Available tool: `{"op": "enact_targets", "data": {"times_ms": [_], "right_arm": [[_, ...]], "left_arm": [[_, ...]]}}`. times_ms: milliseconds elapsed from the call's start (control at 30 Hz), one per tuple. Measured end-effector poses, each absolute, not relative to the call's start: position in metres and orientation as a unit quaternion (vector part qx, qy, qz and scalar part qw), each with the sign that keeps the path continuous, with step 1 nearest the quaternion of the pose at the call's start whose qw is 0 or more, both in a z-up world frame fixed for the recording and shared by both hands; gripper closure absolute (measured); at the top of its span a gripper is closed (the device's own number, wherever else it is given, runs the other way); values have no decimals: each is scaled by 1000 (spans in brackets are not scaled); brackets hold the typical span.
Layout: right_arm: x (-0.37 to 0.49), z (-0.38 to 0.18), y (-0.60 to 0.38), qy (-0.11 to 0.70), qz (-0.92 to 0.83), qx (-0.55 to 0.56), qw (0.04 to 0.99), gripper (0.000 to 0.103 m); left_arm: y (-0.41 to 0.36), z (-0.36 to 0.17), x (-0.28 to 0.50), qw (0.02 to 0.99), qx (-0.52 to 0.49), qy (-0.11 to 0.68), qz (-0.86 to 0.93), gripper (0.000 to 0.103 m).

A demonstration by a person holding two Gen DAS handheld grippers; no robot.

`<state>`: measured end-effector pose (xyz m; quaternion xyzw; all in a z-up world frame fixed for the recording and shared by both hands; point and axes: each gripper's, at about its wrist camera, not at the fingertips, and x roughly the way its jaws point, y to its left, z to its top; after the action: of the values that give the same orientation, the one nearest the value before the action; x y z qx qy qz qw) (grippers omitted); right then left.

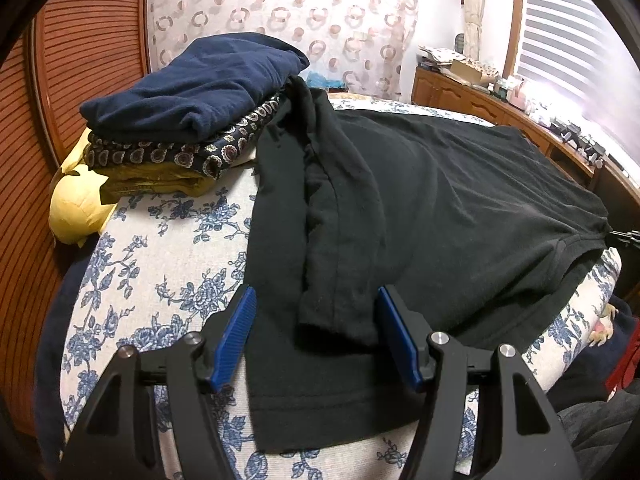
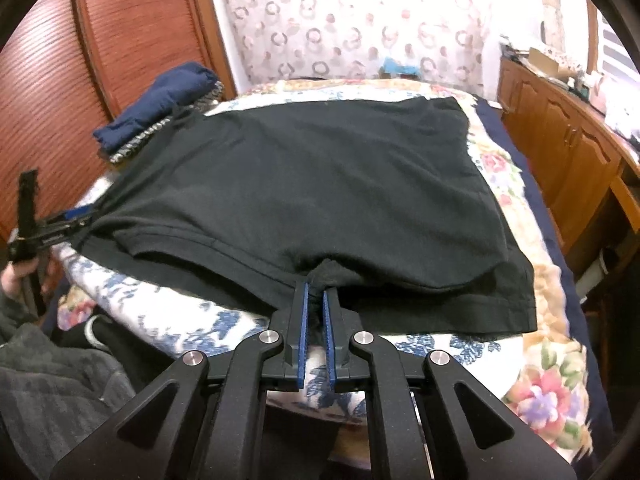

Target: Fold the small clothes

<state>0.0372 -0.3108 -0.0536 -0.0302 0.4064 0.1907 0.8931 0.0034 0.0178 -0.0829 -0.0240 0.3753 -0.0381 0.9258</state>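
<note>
**Black shirt spread on the bed, right tongs pinching its near edge**

A bed with a white cover (image 1: 132, 280) printed in blue flowers fills both views; in the right wrist view a quilt (image 2: 552, 384) with pink and purple blooms lies along its right side. Behind it hangs a pale curtain (image 1: 280, 12) with ring shapes, and a wooden cabinet (image 2: 560, 148) runs along the right wall.

The black shirt (image 2: 312, 176) lies mostly flat across the cover. One long part of it (image 1: 336, 208) is folded over the body, running from the far end down toward the near hem.

At the far left of the bed sits a stack of folded clothes: a navy garment (image 1: 192, 84) on top, a paisley-patterned piece (image 1: 180, 156) under it, and a mustard one (image 1: 160, 182) at the bottom. A yellow plush toy (image 1: 78, 216) lies just beside the stack.

The left gripper (image 1: 316, 332) stands with its blue pads spread to either side of the folded part's near end, neither pad pressing it. The right gripper (image 2: 315, 308) has its pads nearly together, clamped on a bunch of the shirt's near edge.
</note>
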Motion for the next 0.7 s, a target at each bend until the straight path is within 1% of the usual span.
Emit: {"op": "enact_targets", "data": {"times_ms": [167, 267, 333, 367, 433, 500, 700], "right_arm": [[36, -45, -309, 390, 191, -28, 901, 94], [35, -35, -310, 374, 187, -26, 908, 89], [36, -29, -308, 364, 184, -31, 913, 79], [37, -26, -306, 358, 184, -35, 915, 78], [41, -24, -299, 351, 185, -44, 917, 70], [47, -25, -291, 349, 186, -52, 917, 66], [68, -39, -253, 356, 217, -67, 906, 61]], "left_arm": [[17, -83, 3, 926, -24, 375, -38, 40], [17, -83, 3, 926, -23, 374, -36, 40], [17, -83, 3, 927, -22, 374, -35, 40], [17, -83, 3, 927, -22, 374, -36, 40], [17, -84, 2, 927, -22, 372, -36, 40], [17, -83, 2, 927, -21, 372, -36, 40], [16, -83, 2, 928, -18, 371, -37, 40]]}}
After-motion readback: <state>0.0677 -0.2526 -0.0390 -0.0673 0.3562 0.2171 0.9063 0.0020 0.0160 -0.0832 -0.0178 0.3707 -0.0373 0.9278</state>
